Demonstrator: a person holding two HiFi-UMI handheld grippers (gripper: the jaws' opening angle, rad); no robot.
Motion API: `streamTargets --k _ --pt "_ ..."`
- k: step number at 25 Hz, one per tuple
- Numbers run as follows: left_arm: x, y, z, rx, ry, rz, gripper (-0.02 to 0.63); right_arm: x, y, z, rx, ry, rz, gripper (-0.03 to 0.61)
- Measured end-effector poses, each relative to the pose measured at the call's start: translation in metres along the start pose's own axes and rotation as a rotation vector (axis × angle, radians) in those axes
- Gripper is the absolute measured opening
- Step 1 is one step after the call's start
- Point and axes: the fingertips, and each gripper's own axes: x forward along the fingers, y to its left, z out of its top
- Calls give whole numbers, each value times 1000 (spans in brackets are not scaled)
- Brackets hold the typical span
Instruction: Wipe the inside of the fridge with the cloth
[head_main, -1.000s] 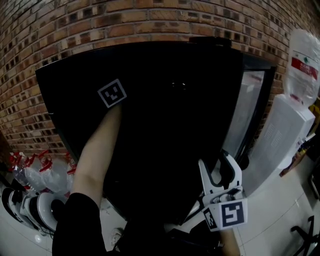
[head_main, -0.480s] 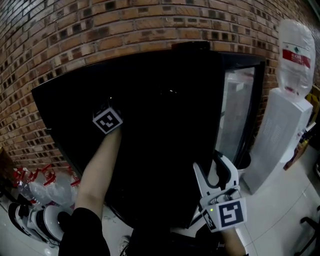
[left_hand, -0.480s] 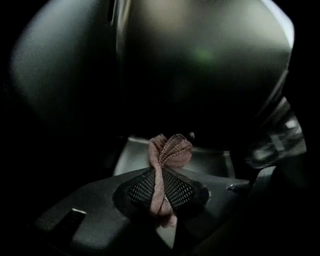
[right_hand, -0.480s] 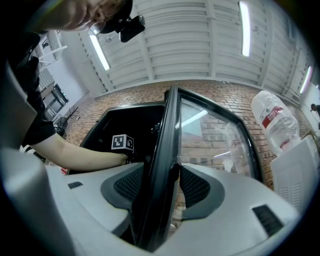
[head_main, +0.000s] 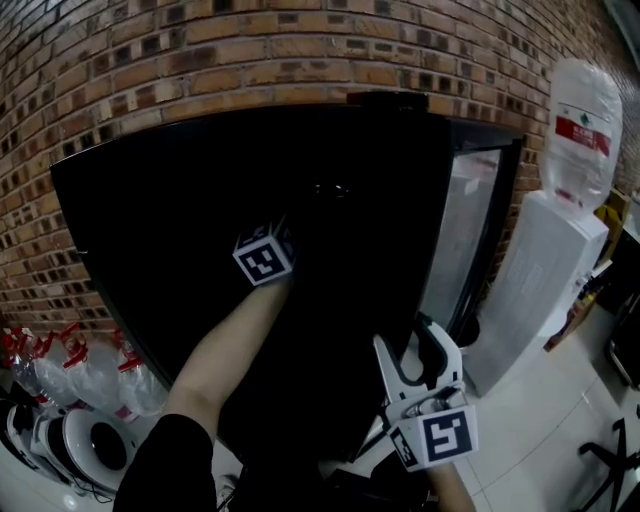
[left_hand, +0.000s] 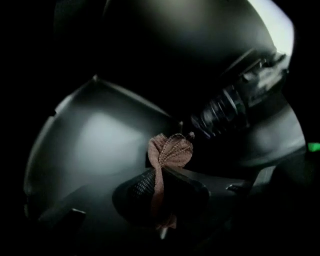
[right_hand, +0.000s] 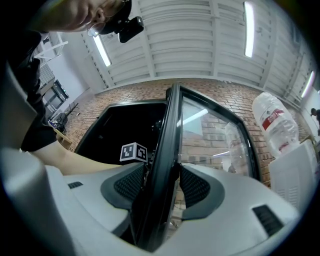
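Since a second ago, my left gripper (head_main: 265, 256) has swung down and toward the middle of the dark opening of the black glass-door fridge (head_main: 120, 220), while my right gripper (head_main: 418, 348) has kept its place on the swung-open glass door (head_main: 470, 235). From the head view that is all I get of the left side: its marker cube and my forearm show, but the jaws ahead of them are lost in the blackness.

The left gripper view fills that in. My jaws are shut tight on a brownish-pink woven cloth (left_hand: 170, 152), which bunches into a fan just beyond the tips and trails down between the pads. Ahead and to the left of the jaws curves the fridge's pale grey inner wall (left_hand: 95, 135). Whether the cloth touches any surface I cannot tell. To the right sits a ribbed dark part (left_hand: 225, 107) I cannot identify.

In the right gripper view my jaws are clamped on the door's black edge, holding it open.

I judge the wiping is under way, between strokes. Next I should press the cloth's bunched end flat against the wall and drag it across, with the door held steady.
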Motion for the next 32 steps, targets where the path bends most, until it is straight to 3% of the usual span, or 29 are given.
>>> streamTargets --k 4,7,15,29,32 --pt "10 -19 -18 41 14 -53 37 -1 0 0 -12 5 3 213" --pt "19 -17 -17 40 -5 -43 37 -2 0 0 -18 5 -1 213" --pt "24 2 -10 141 -7 -10 38 -1 -3 0 -10 -3 -11 213" --pt "-10 79 17 246 -8 156 38 0 -4 1 11 9 -24 213" --pt "-17 97 24 232 -22 208 38 -1 -6 4 26 11 -19 213"
